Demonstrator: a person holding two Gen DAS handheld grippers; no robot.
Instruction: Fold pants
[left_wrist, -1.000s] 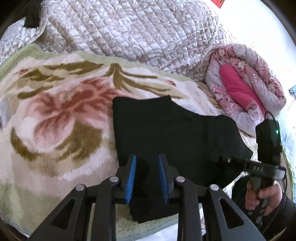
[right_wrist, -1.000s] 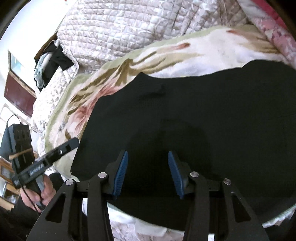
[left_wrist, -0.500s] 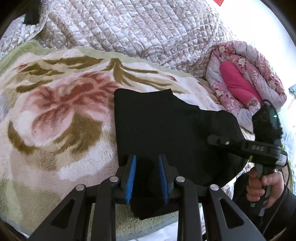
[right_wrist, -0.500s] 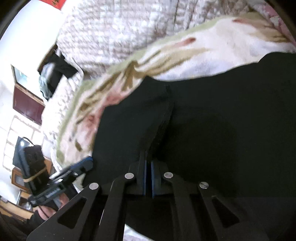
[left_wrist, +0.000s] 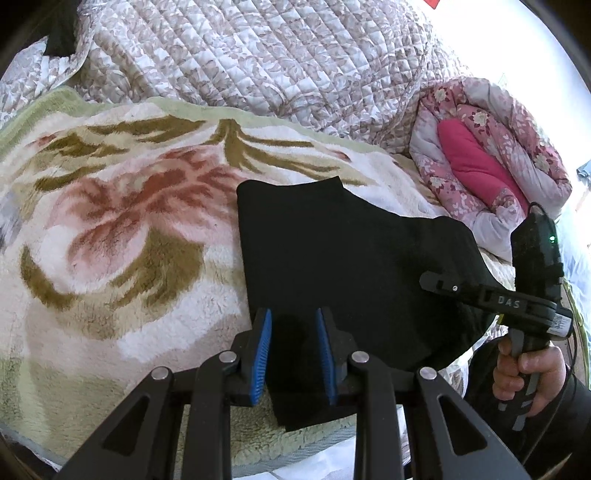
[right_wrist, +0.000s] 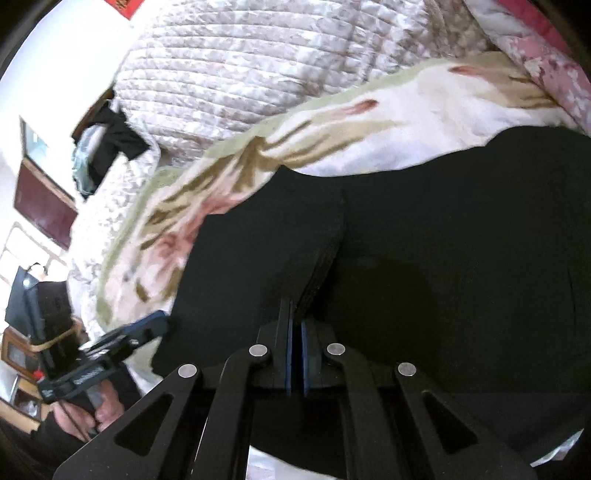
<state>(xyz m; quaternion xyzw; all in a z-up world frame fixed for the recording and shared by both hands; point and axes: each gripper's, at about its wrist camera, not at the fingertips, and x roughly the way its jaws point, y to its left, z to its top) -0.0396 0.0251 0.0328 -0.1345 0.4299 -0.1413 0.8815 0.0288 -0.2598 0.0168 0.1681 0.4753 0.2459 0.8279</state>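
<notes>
Black pants (left_wrist: 332, 258) lie partly folded on a floral fleece blanket (left_wrist: 122, 240) on a bed. My left gripper (left_wrist: 293, 350) is open, its blue pads on either side of the pants' near edge, holding nothing. In the right wrist view my right gripper (right_wrist: 295, 354) is shut on a pinched ridge of the black pants (right_wrist: 443, 258), which rises as a crease from the jaws. The right gripper also shows in the left wrist view (left_wrist: 491, 299), at the pants' right edge.
A quilted grey-white bedspread (left_wrist: 277, 62) is heaped behind the blanket. A pink floral quilt (left_wrist: 487, 166) lies rolled at the right. The bed's front edge runs just below the grippers. Dark clothes (right_wrist: 114, 140) hang at the far left.
My right gripper has closed on the pants and pinched up a crease of cloth. It has moved in over the pants' right edge. My left gripper stays open in place.
</notes>
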